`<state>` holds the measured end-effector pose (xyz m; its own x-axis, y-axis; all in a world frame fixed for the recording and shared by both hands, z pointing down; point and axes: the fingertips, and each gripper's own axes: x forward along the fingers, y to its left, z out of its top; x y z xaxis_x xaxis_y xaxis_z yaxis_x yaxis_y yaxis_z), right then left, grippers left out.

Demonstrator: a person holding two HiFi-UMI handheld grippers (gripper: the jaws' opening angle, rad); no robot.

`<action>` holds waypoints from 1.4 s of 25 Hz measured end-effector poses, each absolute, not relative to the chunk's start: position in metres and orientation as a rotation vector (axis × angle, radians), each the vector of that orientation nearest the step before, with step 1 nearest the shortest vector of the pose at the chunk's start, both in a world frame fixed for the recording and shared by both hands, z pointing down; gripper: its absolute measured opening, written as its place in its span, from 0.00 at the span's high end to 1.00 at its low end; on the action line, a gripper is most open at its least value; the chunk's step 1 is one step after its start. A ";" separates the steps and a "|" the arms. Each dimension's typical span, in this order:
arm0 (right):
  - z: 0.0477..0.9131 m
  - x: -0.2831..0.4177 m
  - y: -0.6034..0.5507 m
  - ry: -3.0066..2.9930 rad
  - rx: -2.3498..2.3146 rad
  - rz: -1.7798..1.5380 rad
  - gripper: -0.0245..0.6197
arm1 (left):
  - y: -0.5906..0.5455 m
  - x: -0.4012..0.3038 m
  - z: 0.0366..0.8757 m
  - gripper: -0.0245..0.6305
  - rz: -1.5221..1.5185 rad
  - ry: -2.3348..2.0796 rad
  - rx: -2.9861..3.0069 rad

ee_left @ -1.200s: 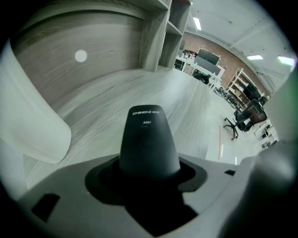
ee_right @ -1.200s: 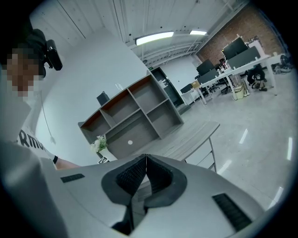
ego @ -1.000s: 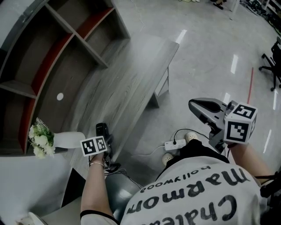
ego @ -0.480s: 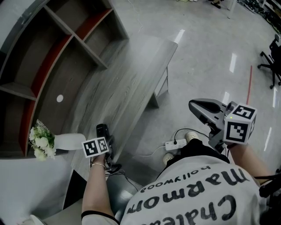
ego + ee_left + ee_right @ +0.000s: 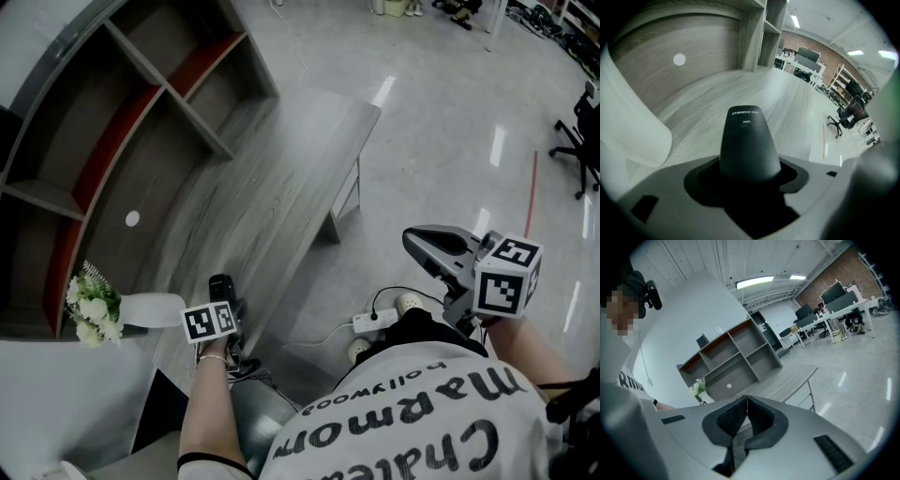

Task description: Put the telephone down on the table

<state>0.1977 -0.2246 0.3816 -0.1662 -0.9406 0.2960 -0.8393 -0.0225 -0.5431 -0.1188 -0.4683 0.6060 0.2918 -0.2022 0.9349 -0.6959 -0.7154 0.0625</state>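
A black telephone handset (image 5: 749, 145) stands up between the jaws of my left gripper (image 5: 223, 298), which is shut on it. In the head view the telephone (image 5: 220, 284) hangs just over the near end of the grey wood-grain table (image 5: 291, 178), close to its front edge. Whether it touches the top I cannot tell. My right gripper (image 5: 417, 241) is held in the air over the floor, to the right of the table. Its jaws meet with nothing between them, as the right gripper view (image 5: 746, 401) shows.
A white vase (image 5: 150, 305) with pale flowers (image 5: 92, 305) lies at the table's near end, left of the telephone. A shelf unit (image 5: 141, 112) backs the table. A power strip (image 5: 373, 322) and cables lie on the floor; an office chair (image 5: 583, 141) stands far right.
Only the head view has tilted a little. Both grippers and the telephone keep their places relative to the table.
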 end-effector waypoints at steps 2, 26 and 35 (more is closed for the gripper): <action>0.380 0.199 -0.223 2.077 -1.920 -0.944 0.94 | -0.469 -0.119 0.606 0.54 1.416 -0.808 2.102; 0.371 0.211 -0.207 2.050 -1.945 -0.894 0.94 | -0.475 -0.125 0.606 0.41 1.397 -0.844 2.111; 0.370 0.210 -0.202 2.044 -1.942 -0.881 0.94 | -0.460 -0.127 0.608 0.35 1.446 -0.770 2.110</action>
<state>0.2098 -0.2020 0.3696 -0.1253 -0.9575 0.2599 -0.8461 -0.0336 -0.5319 -0.1274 -0.4604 0.6078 0.2884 -0.1858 0.9393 -0.6758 -0.7345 0.0622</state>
